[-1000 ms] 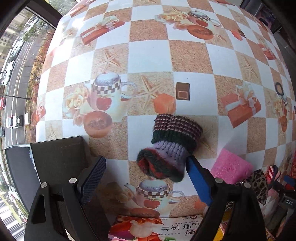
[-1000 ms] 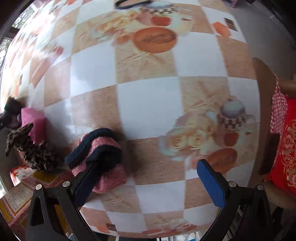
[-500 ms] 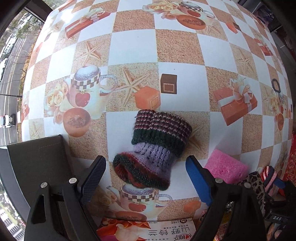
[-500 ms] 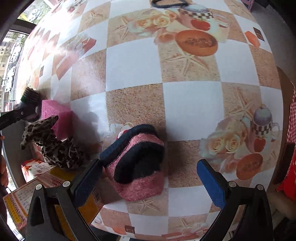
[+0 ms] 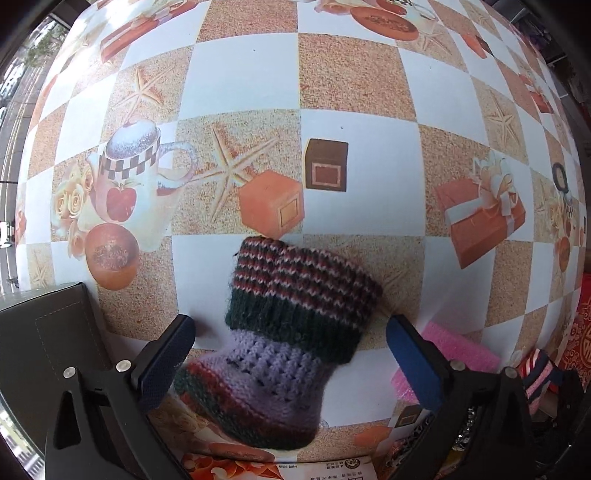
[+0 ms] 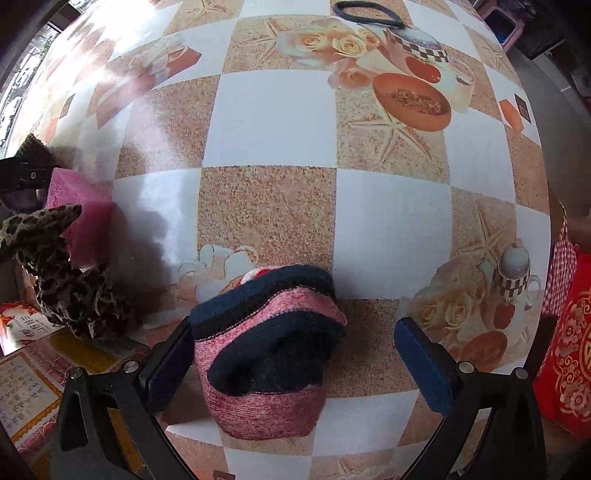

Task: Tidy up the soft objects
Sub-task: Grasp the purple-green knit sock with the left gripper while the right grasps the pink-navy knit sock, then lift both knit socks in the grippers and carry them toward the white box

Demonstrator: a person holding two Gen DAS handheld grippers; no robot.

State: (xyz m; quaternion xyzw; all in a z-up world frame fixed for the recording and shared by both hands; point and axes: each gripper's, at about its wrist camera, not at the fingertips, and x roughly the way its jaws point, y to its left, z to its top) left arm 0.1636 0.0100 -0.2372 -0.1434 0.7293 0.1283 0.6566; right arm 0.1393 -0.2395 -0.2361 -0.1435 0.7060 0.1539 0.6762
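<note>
Checkered oilcloth covers the surface [image 5: 251, 74], printed with starfish, cups, roses and gift boxes in tan, white and orange.

Through my left camera, the left gripper [image 5: 291, 354] points down with its jaws spread wide; they have just been opening further. Between them lies a knitted sock [image 5: 295, 325], striped maroon and pink at the cuff, then dark green, then lilac. The left pad sits right at the sock's lower edge, though I cannot tell if it touches; the right pad stands clear of it. A pink sponge [image 5: 461, 350] lies just beyond the right pad, and a grey chair seat [image 5: 44, 350] shows at the lower left.

Through my right camera, the right gripper [image 6: 293, 350] also has its jaws spread. A pink and navy knitted piece [image 6: 266, 350], its dark opening facing the lens, sits between them, against the left pad and well apart from the right one. A leopard-print cloth [image 6: 66, 291] lies to the left, beside the pink sponge. A black hair tie [image 6: 369, 14] rests at the far edge.
</note>
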